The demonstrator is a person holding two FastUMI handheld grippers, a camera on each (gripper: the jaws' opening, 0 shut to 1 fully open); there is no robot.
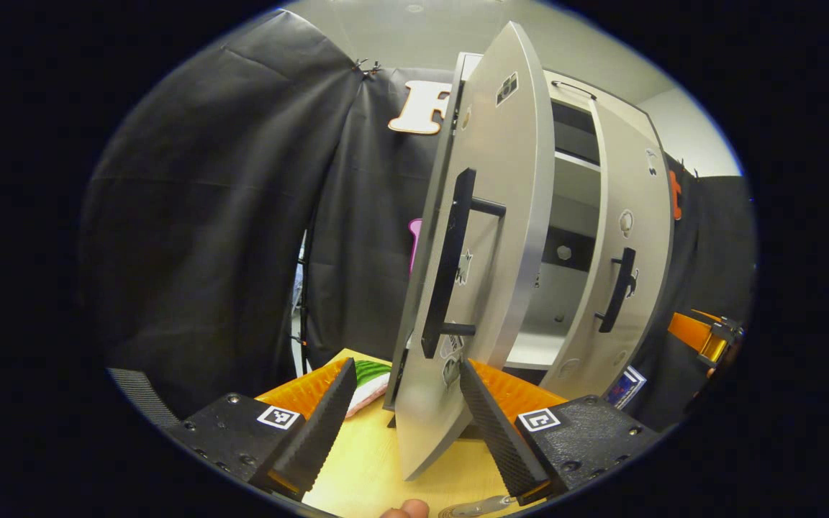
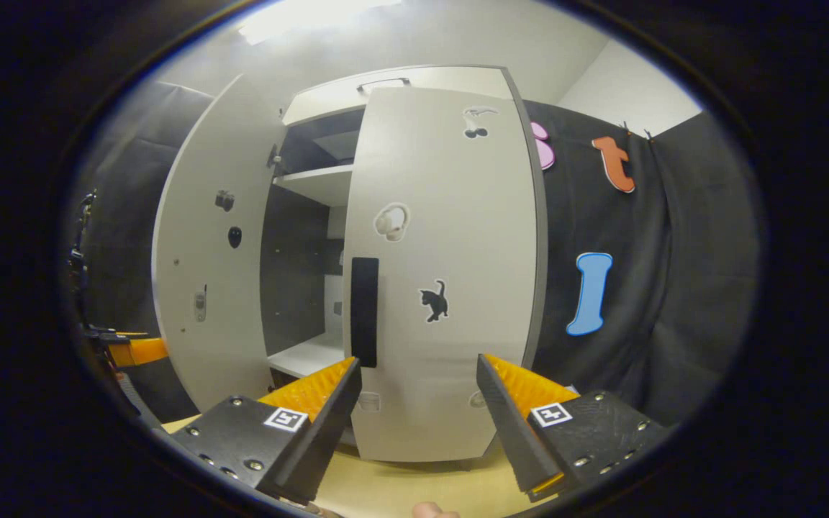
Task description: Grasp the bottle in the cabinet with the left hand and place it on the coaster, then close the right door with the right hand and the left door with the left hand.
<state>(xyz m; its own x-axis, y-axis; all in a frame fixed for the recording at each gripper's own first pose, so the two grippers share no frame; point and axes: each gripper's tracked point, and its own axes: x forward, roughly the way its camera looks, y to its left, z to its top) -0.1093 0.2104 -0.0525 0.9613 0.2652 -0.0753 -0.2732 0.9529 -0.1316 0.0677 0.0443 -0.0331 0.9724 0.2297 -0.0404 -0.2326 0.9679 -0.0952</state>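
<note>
Fingers of both the left gripper (image 1: 407,424) and the right gripper (image 2: 418,421) are gaping wide, holding nothing. Door-closing is probably underway: right door (image 2: 450,288) at twelve o'clock needs pushing; bottle unseen.

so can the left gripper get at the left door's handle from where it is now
Probably yes. The left gripper is open and the left door stands ajar just ahead of it, its black handle facing the fingers with nothing between them; it sits higher, so the gripper must rise.

The right hand-held gripper (image 2: 418,374) is spread open just before the right door (image 2: 450,237), which stands partly ajar.
</note>
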